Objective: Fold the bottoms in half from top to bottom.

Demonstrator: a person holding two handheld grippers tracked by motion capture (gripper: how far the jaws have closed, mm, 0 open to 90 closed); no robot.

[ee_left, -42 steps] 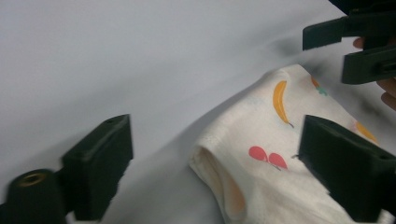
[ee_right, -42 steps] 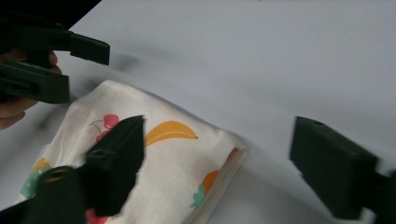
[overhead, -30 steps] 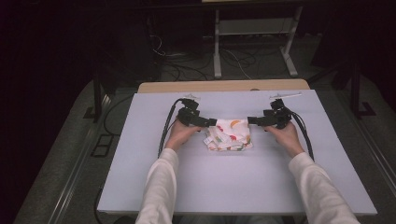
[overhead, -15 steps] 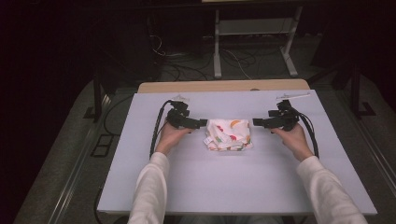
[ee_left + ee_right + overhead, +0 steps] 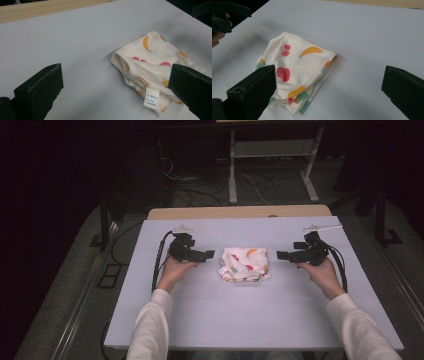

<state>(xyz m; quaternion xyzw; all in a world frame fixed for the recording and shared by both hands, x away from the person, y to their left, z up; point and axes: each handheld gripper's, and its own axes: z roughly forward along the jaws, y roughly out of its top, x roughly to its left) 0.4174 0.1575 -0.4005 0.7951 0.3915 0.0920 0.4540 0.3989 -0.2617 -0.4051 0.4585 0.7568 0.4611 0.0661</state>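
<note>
While the folded cloth point(image 5: 244, 264) lies mid-frame on the surface point(image 5: 250, 320), the left gripper point(image 5: 206, 254) and right gripper point(image 5: 282, 255) flank it, jaws spread, apparently releasing a finished fold.

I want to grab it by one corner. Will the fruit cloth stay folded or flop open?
The fruit cloth would probably flop open: its thin layers lie loose and rumpled at the edges. It looks light, so a push would likely slide or bunch it on the smooth table.

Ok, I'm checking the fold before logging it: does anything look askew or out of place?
Nothing serious. The folded cloth lies flat mid-table, apart from both open grippers, left gripper and right gripper. Its layered edges don't line up exactly, and a white care tag sticks out at one corner.
</note>
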